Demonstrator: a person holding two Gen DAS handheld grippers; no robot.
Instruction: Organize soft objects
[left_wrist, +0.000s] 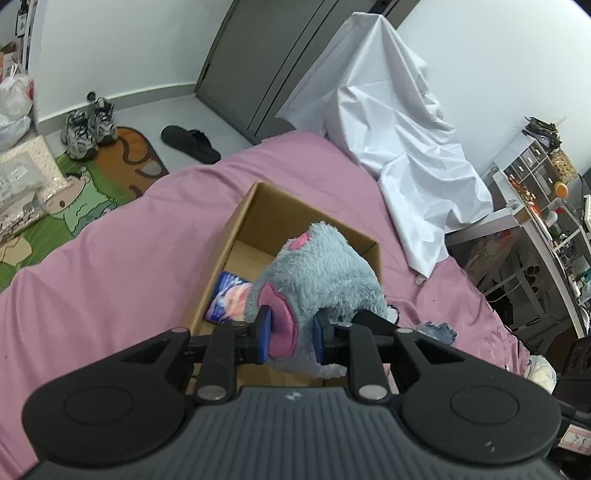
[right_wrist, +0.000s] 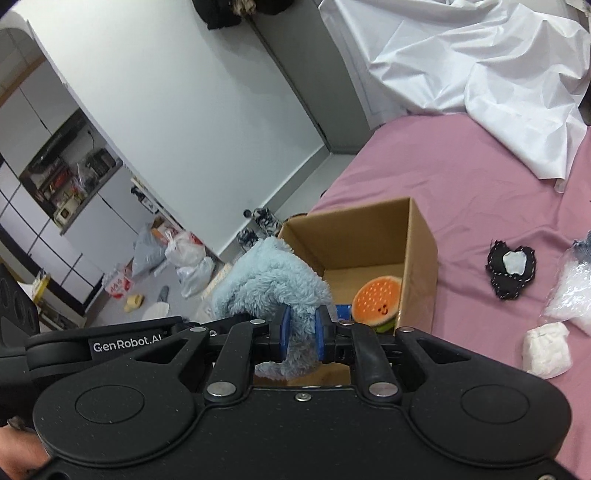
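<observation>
Both claws clamp the same grey-blue plush toy (left_wrist: 317, 273) above an open cardboard box (left_wrist: 243, 221) that sits on the pink bed (left_wrist: 110, 240). The left claw (left_wrist: 291, 332) pinches it at a pink ear, and the right claw (right_wrist: 301, 332) squeezes a fluffy fold. Inside the box lie a blue packet (left_wrist: 227, 299) and an orange watermelon-slice plush (right_wrist: 376, 302). A white sheet (left_wrist: 399, 122) drapes at the far side.

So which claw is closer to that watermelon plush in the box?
Probably the right. The right claw, shut on blue fluffy plush, sits just beside the watermelon plush in the cardboard box. The left claw grips the plush too, with no watermelon in its view.
</observation>
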